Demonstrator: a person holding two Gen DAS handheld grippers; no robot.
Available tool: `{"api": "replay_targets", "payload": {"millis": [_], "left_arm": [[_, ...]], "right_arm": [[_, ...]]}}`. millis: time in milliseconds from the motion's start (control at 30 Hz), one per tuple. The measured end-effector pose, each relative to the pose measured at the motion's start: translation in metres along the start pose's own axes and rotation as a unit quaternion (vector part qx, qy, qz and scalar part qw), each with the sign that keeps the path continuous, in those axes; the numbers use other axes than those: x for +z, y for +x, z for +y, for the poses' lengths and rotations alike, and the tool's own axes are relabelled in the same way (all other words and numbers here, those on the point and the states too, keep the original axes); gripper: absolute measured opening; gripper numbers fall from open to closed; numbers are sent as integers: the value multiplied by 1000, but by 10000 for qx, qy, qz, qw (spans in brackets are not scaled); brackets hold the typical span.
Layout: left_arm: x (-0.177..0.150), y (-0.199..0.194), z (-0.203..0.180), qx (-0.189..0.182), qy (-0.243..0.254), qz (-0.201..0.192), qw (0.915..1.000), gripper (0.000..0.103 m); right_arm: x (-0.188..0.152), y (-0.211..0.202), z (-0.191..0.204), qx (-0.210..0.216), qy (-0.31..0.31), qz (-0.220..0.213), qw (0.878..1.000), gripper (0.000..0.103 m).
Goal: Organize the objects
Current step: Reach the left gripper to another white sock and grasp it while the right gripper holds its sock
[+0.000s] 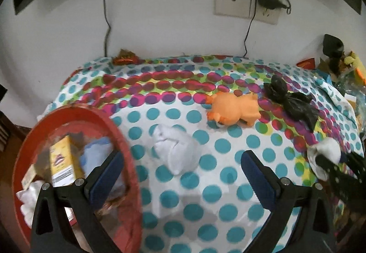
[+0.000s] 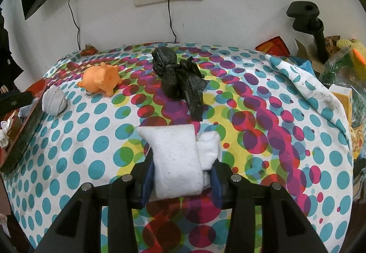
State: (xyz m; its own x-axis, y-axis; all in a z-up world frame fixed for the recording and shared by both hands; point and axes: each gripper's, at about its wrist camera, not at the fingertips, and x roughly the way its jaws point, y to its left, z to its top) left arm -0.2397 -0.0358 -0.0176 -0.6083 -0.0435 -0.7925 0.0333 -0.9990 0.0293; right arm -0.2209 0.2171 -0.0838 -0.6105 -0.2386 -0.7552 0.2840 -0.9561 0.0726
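**Pad held, basket waiting**

Spread wide and empty, our left gripper (image 1: 181, 162) hovers over the white bundle (image 1: 176, 150), just right of the red basket (image 1: 128, 143). Print on the yellow box (image 1: 65, 161) inside is too blurred to read.

Our right gripper (image 2: 180, 172) clamps the white pad (image 2: 176, 161), well right of the basket (image 2: 27, 124). We judge the soft pad could slip, or snag the rim.

A matt dotted cotton-like cloth (image 2: 96, 138) covered the table. The crumpled black plastic bag (image 2: 180, 74) looked glossy, the orange pig toy (image 2: 100, 80) smooth, the white folded cloth pad (image 2: 176, 161) soft and fuzzy.
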Motion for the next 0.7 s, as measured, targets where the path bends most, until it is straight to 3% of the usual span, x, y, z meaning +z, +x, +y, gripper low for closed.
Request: {"api": "replay_targets", "payload": {"millis": [167, 267, 400, 533, 700], "left_arm": [[8, 27, 6, -65, -263, 360, 9990, 92], [8, 38, 6, -95, -290, 499, 9983, 78], [7, 54, 5, -142, -323, 711, 9968, 67], [5, 59, 7, -79, -352, 703, 9969, 52], [5, 59, 9, -159, -395, 658, 9969, 49]], "right_arm": [[0, 0, -2, 92, 75, 2, 9999, 44], [-1, 0, -4, 136, 112, 3, 9998, 44], [-1, 0, -5, 153, 131, 1, 9998, 44], [-1, 1, -5, 149, 121, 3, 9998, 44], [-1, 0, -5, 154, 123, 2, 9998, 44]]}}
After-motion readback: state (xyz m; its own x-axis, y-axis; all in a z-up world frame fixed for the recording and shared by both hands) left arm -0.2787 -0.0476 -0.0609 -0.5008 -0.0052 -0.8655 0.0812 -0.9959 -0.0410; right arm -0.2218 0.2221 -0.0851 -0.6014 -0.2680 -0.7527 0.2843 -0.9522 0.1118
